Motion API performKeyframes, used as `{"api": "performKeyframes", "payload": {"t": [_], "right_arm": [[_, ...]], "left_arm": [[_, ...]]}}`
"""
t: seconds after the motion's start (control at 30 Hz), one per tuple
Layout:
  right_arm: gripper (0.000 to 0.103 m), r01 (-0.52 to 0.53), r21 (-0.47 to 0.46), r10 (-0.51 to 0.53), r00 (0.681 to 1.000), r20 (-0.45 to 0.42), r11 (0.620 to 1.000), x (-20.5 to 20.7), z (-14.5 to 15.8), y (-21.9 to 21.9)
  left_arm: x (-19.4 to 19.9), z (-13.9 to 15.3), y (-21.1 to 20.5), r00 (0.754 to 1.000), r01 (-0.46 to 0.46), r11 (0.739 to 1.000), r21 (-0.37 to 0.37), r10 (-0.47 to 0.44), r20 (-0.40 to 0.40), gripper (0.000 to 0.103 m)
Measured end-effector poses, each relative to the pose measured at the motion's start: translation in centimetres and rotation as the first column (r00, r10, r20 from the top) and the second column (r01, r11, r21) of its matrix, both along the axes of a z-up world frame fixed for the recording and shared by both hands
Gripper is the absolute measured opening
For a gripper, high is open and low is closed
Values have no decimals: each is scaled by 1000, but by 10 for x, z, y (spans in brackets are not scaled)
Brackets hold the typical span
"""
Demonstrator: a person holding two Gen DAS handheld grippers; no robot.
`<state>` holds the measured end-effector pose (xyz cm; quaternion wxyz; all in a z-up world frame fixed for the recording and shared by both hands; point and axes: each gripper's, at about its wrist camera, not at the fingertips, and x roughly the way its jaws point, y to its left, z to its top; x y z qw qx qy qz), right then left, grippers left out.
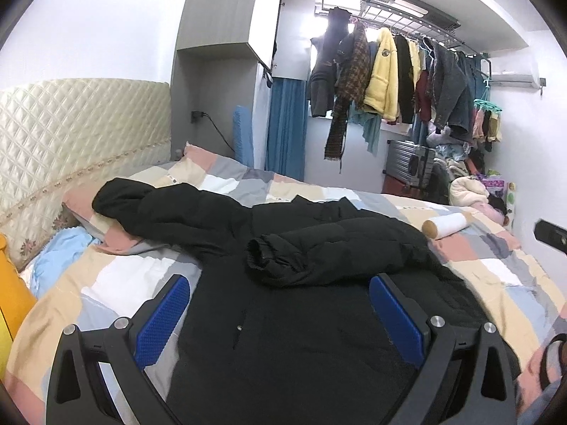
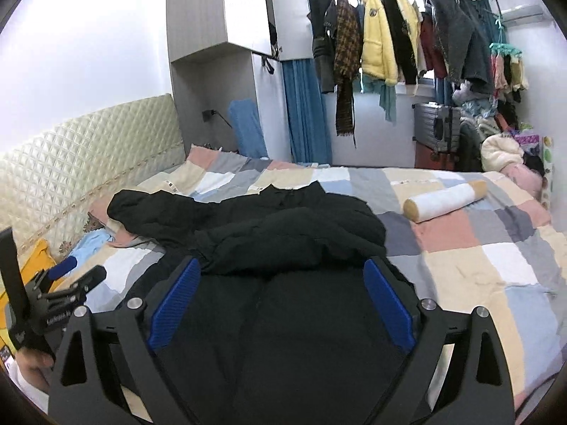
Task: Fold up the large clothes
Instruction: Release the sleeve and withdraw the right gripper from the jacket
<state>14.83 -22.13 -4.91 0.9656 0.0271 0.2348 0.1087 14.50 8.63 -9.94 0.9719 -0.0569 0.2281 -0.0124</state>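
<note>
A large black padded coat (image 1: 283, 248) lies spread on the patchwork bed cover (image 1: 117, 283). One sleeve is folded across its body; the other stretches left over a pink pillow. My left gripper (image 1: 280, 304) is open, its blue pads hovering over the coat's near part, holding nothing. In the right wrist view the same coat (image 2: 283, 233) lies ahead, and my right gripper (image 2: 280, 290) is open and empty just above the coat's near hem. The left gripper's body (image 2: 60, 294) shows at the left edge of that view.
A white bolster with tan ends (image 2: 446, 200) lies on the bed to the right. A quilted headboard (image 1: 71, 141) is on the left. Hung clothes (image 1: 389, 71), a suitcase (image 2: 439, 131) and a pile of laundry stand beyond the bed.
</note>
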Motion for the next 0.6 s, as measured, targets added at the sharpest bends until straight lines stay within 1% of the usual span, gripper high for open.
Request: {"api": "performKeyframes", "payload": {"t": [0.03, 0.1, 0.2, 0.3, 0.37, 0.43, 0.47, 0.53, 0.57, 0.6], "right_arm": [[99, 0, 2, 0, 1000, 9, 1000, -5, 0, -4], [101, 4, 18, -4, 1000, 30, 1000, -22, -1, -13], [101, 35, 41, -38, 997, 62, 999, -46, -5, -26], [102, 51, 69, -56, 996, 76, 996, -64, -9, -34], [103, 48, 94, -53, 997, 56, 994, -71, -19, -40], [103, 34, 99, -36, 999, 22, 995, -73, -27, -44], [103, 36, 100, -38, 999, 16, 994, -73, -30, -45], [103, 40, 102, -45, 998, 40, 994, -77, -30, -48], [103, 42, 100, -47, 998, 52, 994, -79, -30, -49], [103, 47, 95, -53, 996, 65, 994, -81, -30, -50]], "left_arm": [[-2, 3, -2, 1000, 6, 1000, -6, -6, 1, 102], [-7, 10, -7, 1000, 18, 1000, -13, -18, 9, 102], [-13, 21, -16, 999, 37, 999, -19, -36, 16, 102], [-20, 34, -25, 998, 58, 997, -46, -57, 22, 102], [-28, 43, -31, 996, 79, 994, -74, -76, 47, 102], [-32, 46, -36, 995, 92, 992, -83, -87, 57, 102], [-34, 44, -38, 995, 92, 992, -88, -88, 46, 102], [-38, 42, -39, 995, 95, 988, -125, -93, 21, 102], [-42, 41, -38, 994, 105, 984, -147, -102, 26, 102], [-46, 40, -40, 995, 104, 984, -144, -100, 28, 102]]}}
